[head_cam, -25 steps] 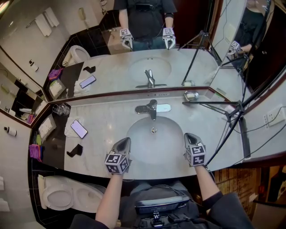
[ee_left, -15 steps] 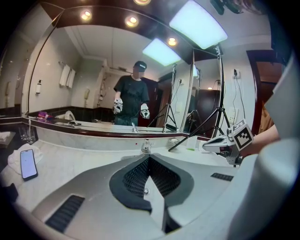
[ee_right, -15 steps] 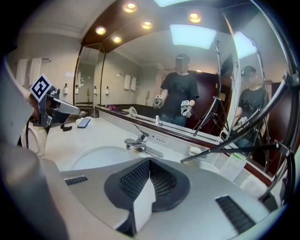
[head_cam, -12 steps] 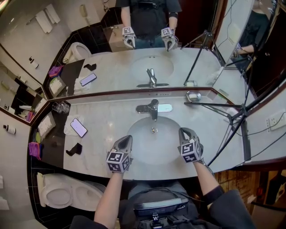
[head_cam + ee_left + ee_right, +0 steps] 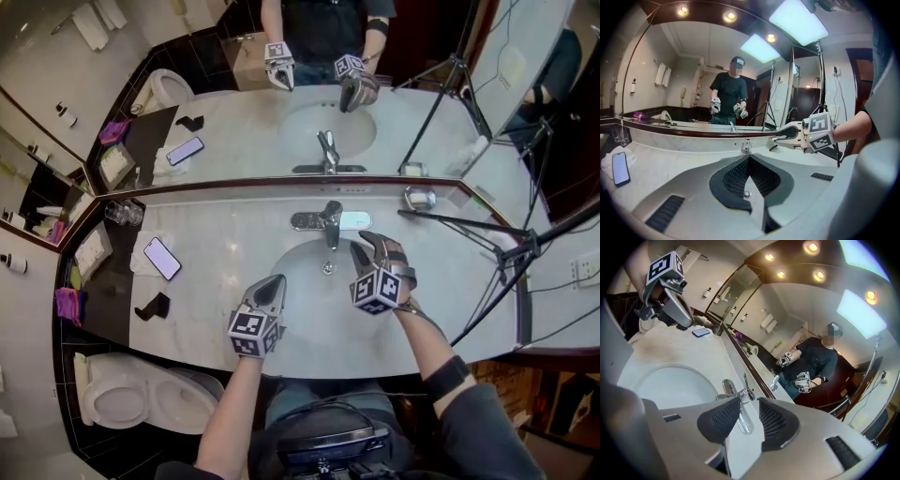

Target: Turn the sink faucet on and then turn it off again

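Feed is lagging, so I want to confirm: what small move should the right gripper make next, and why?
Probably ease the right gripper forward until the faucet lever sits between its jaws. The jaws are opening with nothing between them, and the faucet stands just beyond their tips, with no water showing.

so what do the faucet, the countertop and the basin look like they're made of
Faucet: looks like chrome-plated metal, mirror-bright with sharp reflections.
Countertop: pale polished stone, probably marble or an imitation, with faint grey mottling and a soft sheen.
Basin: likely glazed white ceramic, smooth and glossy.
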Available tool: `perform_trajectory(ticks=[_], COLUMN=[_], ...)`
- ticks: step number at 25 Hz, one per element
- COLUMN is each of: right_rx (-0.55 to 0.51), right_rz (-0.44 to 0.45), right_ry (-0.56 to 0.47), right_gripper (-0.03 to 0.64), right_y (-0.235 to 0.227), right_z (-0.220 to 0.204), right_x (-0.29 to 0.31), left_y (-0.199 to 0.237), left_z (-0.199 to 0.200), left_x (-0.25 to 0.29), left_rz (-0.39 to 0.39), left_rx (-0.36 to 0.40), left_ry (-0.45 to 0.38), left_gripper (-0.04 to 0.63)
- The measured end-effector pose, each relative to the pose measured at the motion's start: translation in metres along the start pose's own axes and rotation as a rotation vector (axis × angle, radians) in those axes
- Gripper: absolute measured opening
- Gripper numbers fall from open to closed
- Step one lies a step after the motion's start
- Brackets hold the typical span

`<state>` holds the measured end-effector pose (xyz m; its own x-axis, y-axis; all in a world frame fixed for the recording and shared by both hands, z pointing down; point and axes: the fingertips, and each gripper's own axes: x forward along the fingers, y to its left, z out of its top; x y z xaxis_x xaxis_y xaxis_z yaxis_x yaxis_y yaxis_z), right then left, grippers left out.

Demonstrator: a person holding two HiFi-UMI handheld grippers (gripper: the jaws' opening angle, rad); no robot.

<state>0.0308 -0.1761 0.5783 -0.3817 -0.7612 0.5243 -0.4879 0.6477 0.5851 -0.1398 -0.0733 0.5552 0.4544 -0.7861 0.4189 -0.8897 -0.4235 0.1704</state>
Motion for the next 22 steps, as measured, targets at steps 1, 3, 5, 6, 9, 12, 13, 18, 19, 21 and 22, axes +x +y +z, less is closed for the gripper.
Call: perform_trajectory(ticks=[1, 3, 5, 6, 9, 12, 13, 18, 19, 21, 22], right_rx=[-0.017, -0.056, -0.098, -0.117, -0.173, -0.227, -0.239, -0.276, -0.281, -0.296, -0.304], right_rz=[0.003, 0.007, 0.013, 0.018, 0.032, 0.043, 0.047, 0.057, 0.059, 0.071, 0.081], right_ry=[-0.002, -0.007, -0.01, -0.011, -0.009, -0.005, -0.005, -0.003, -0.004, -0.001, 0.004], right_gripper=[0.153, 0.172, 0.179, 0.187, 0.199, 0.199, 0.199, 0.199, 0.199, 0.199, 0.198], right_y=[0.0, 0.0, 0.0, 0.001, 0.006, 0.011, 0.012, 0.018, 0.019, 0.023, 0.026], right_z=[0.005, 0.013, 0.02, 0.023, 0.029, 0.033, 0.033, 0.032, 0.034, 0.035, 0.035], right_x=[0.009, 0.025, 0.041, 0.049, 0.071, 0.088, 0.094, 0.115, 0.118, 0.124, 0.126], left_y=[0.002, 0.004, 0.007, 0.008, 0.014, 0.019, 0.021, 0.026, 0.027, 0.029, 0.029], left_z=[0.0, -0.001, -0.002, -0.002, -0.003, -0.003, -0.003, -0.009, -0.011, -0.015, -0.017], left_x=[0.001, 0.004, 0.007, 0.009, 0.014, 0.018, 0.019, 0.024, 0.025, 0.026, 0.026], left_rz=[0.0, -0.001, 0.0, 0.0, 0.001, 0.0, 0.001, 0.002, 0.002, 0.002, 0.002], left_rx=[-0.001, -0.004, -0.007, -0.009, -0.015, -0.02, -0.021, -0.03, -0.032, -0.036, -0.039], left_ry=[0.001, 0.001, 0.0, -0.001, -0.002, -0.002, -0.002, 0.003, 0.006, 0.01, 0.012], left_gripper=[0.003, 0.003, 0.003, 0.003, 0.003, 0.003, 0.003, 0.003, 0.003, 0.003, 0.003])
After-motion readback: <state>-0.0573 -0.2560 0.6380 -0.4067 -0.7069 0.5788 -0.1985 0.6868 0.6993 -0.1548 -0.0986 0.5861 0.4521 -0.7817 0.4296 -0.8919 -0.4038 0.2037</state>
